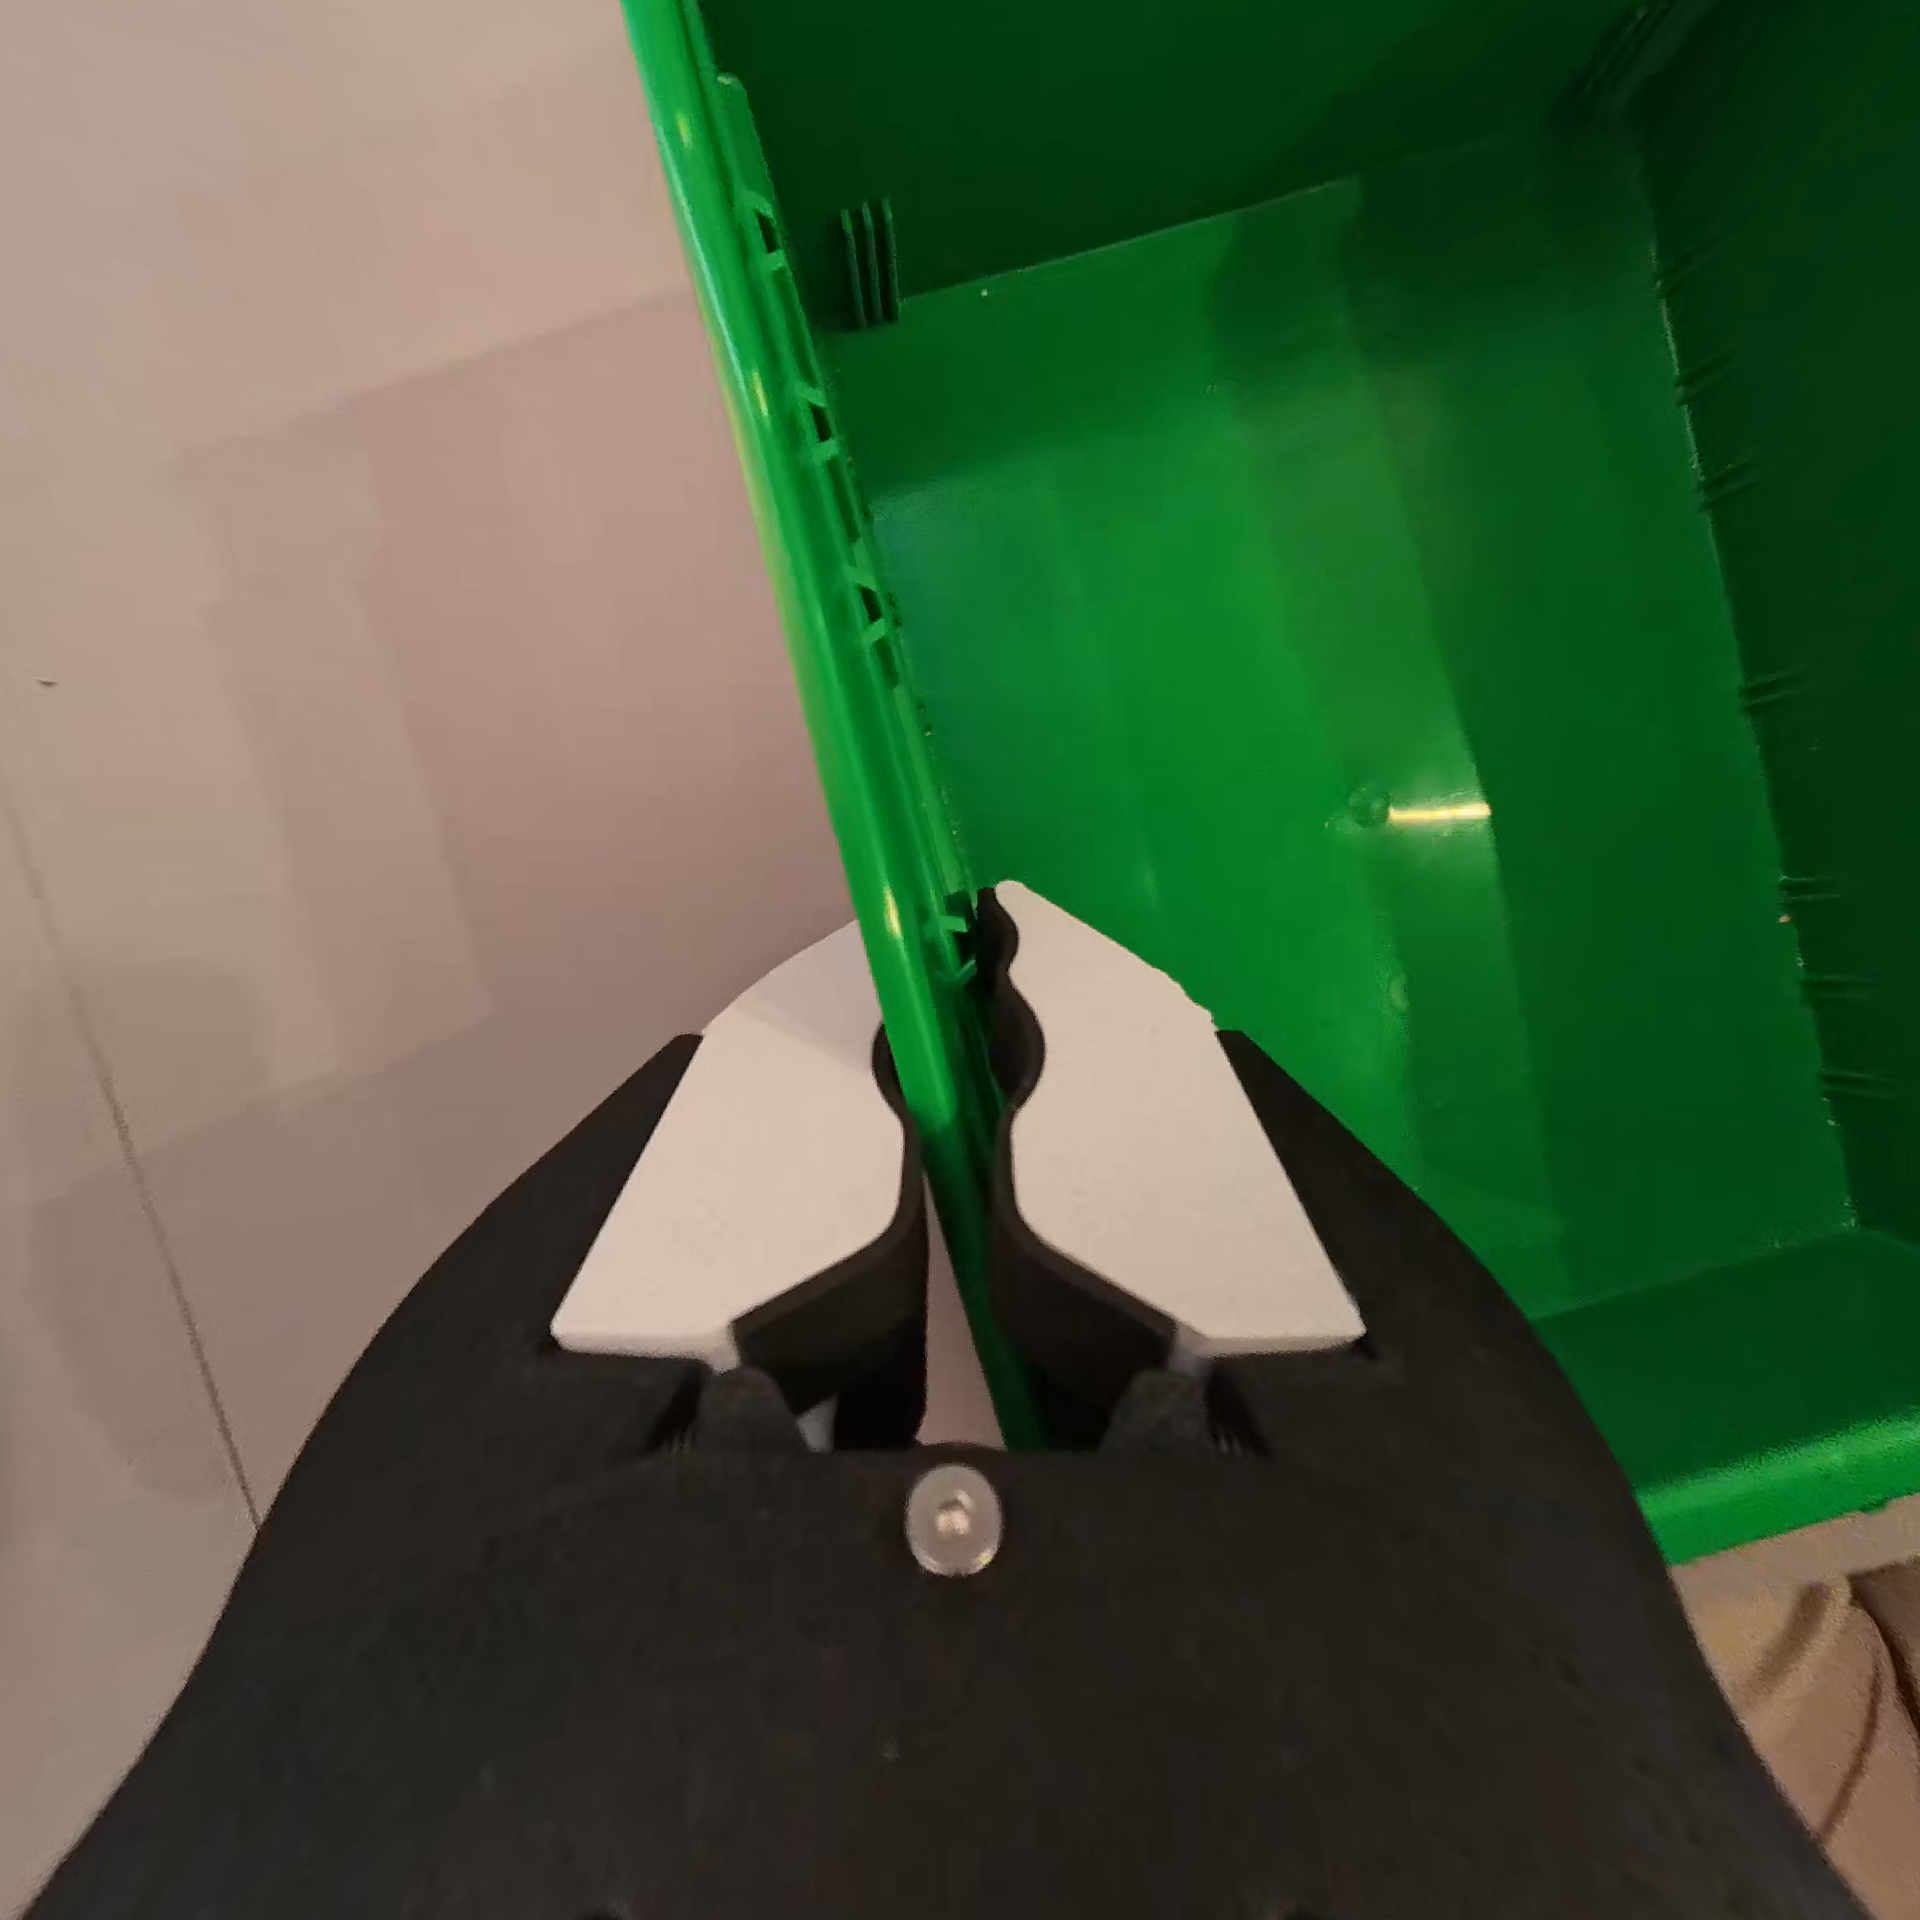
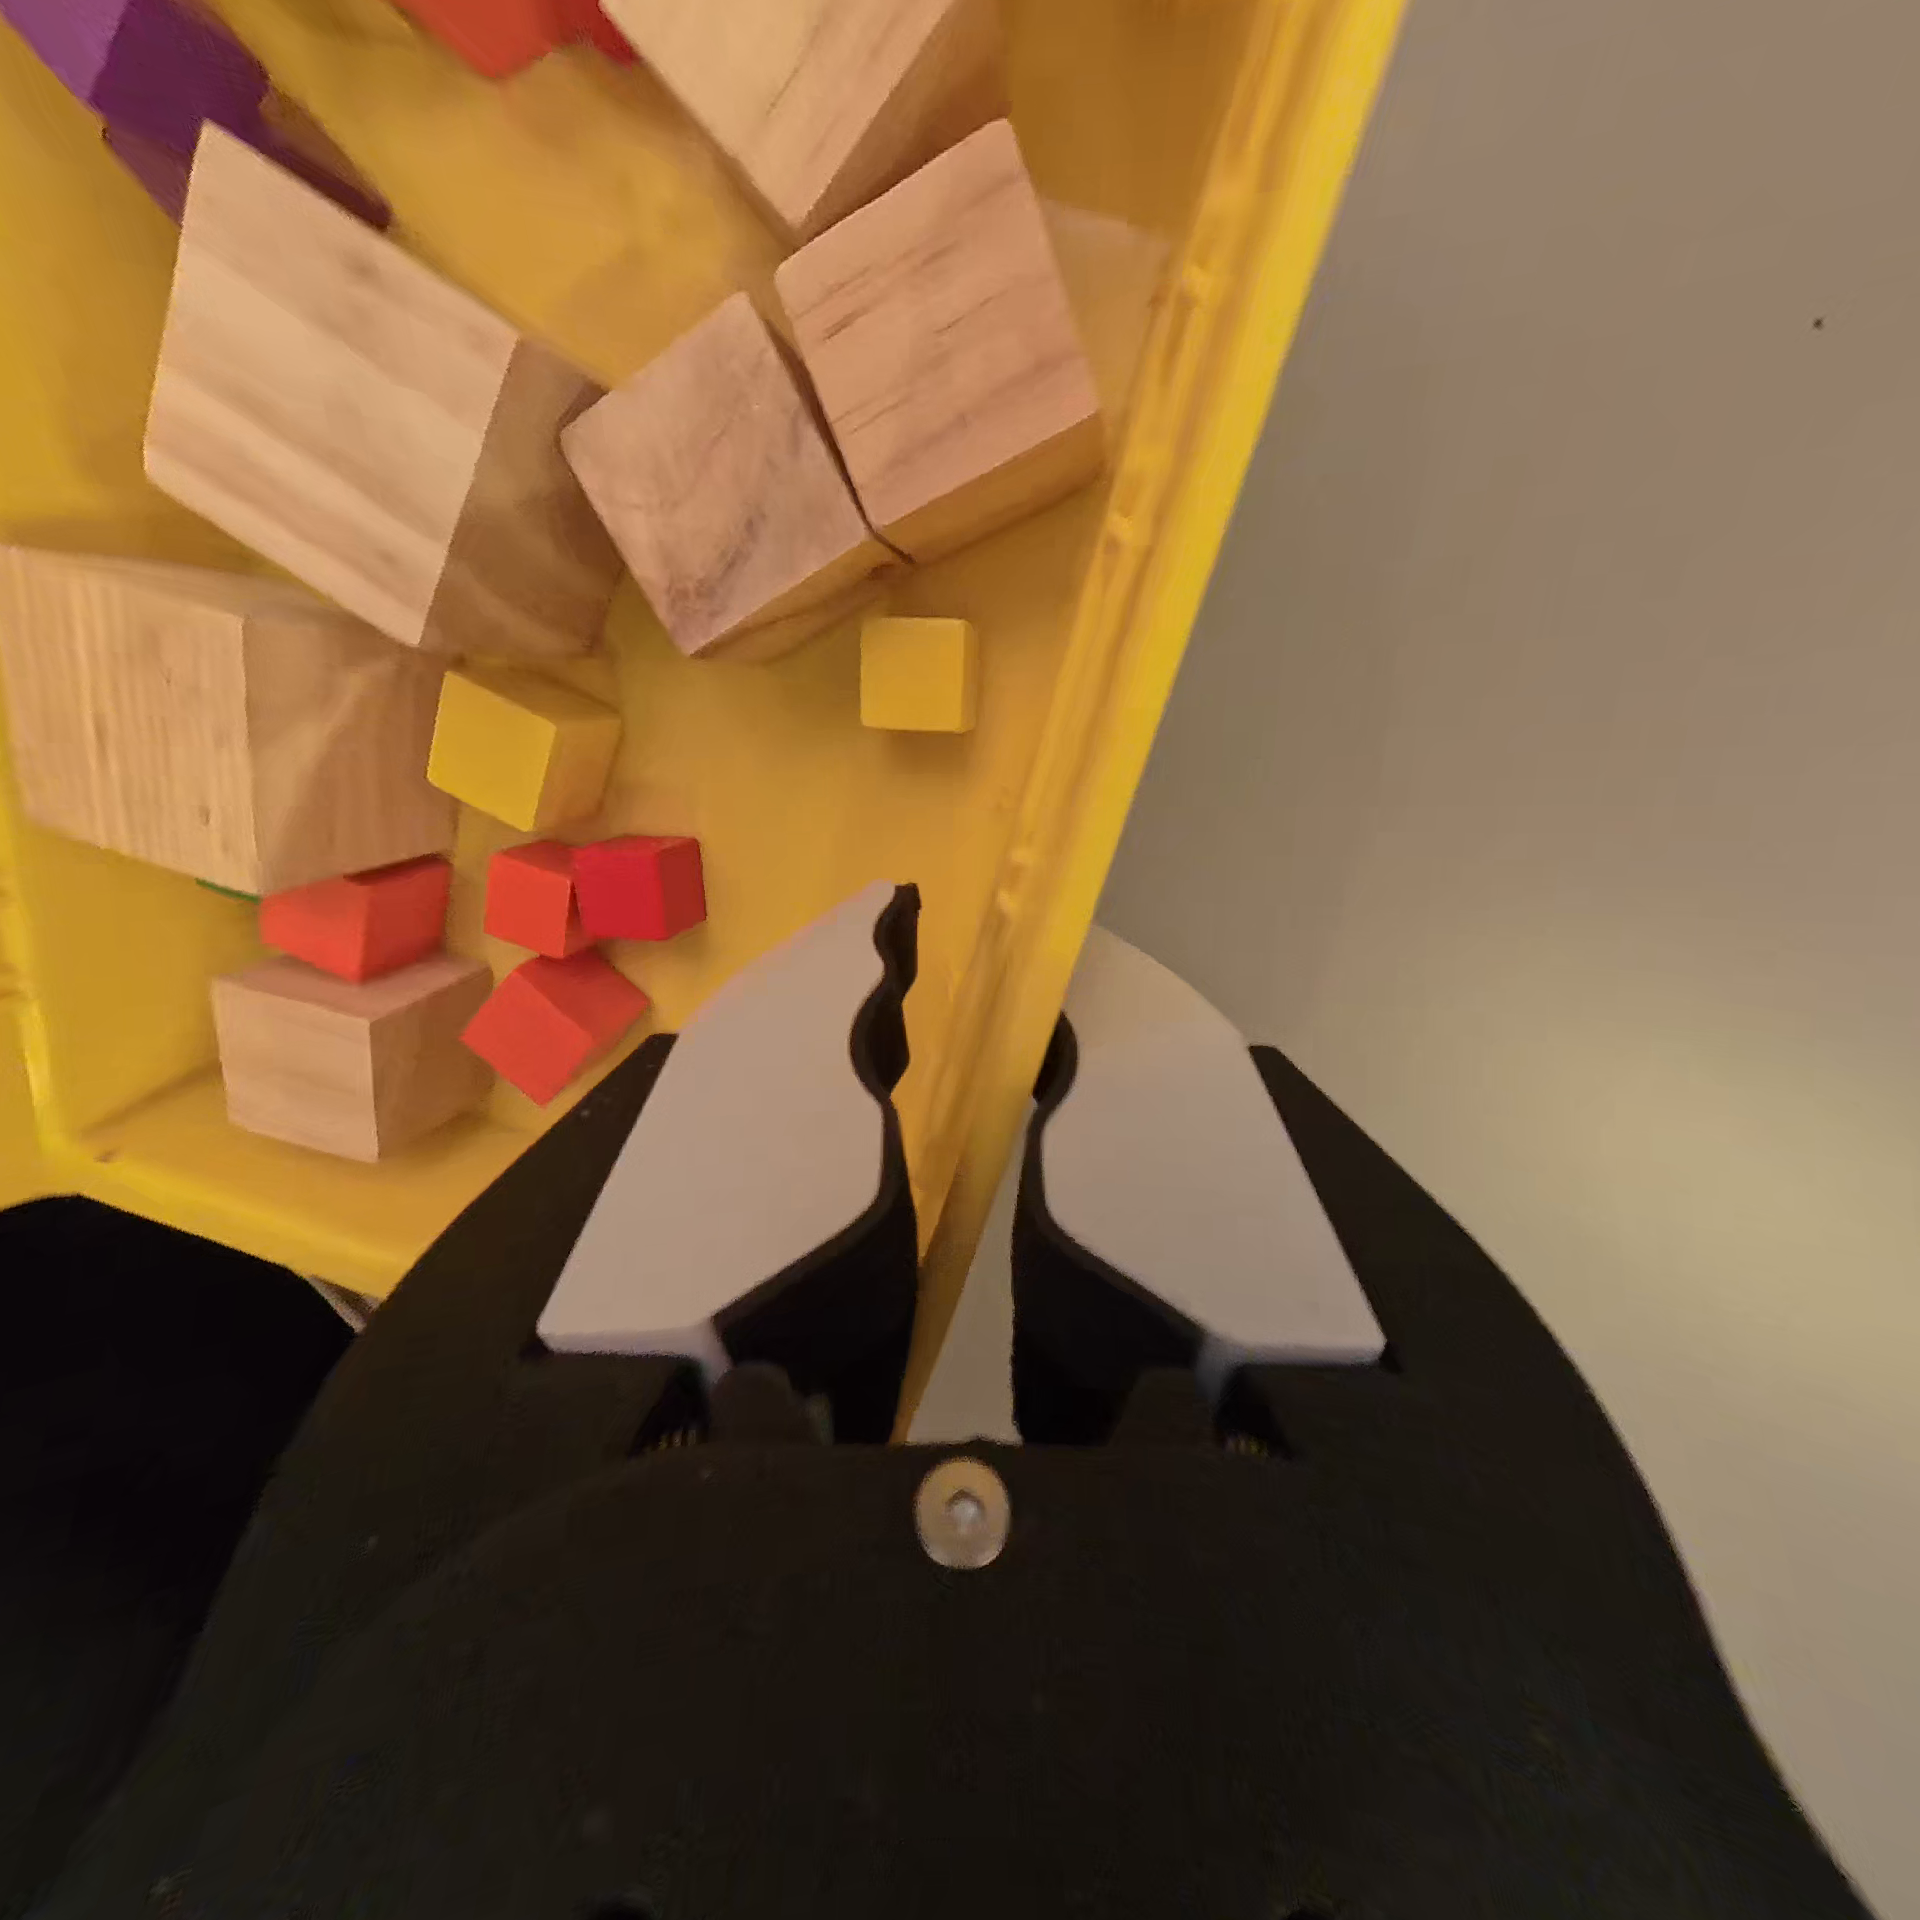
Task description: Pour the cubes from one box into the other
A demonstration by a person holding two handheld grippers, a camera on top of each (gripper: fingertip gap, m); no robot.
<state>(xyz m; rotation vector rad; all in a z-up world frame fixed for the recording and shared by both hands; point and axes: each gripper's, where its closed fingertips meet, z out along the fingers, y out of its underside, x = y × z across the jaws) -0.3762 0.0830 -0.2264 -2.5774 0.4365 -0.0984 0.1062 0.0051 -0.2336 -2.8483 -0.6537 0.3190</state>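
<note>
In the left wrist view my left gripper [image 1: 951,997] is shut on the left wall of a green box [image 1: 1299,644], one finger inside and one outside. The green box is tilted and its inside is bare. In the right wrist view my right gripper [image 2: 987,987] is shut on the right wall of a yellow box [image 2: 1132,582]. The yellow box holds several plain wooden cubes [image 2: 717,478], small red and orange cubes [image 2: 582,904], small yellow cubes [image 2: 920,675] and a purple block [image 2: 166,73] at the top left.
A pale wall or surface [image 1: 364,520] fills the left of the left wrist view and the right of the right wrist view [image 2: 1558,623]. Beige cloth [image 1: 1808,1704] shows below the green box. A dark shape [image 2: 135,1403] sits at the lower left of the right wrist view.
</note>
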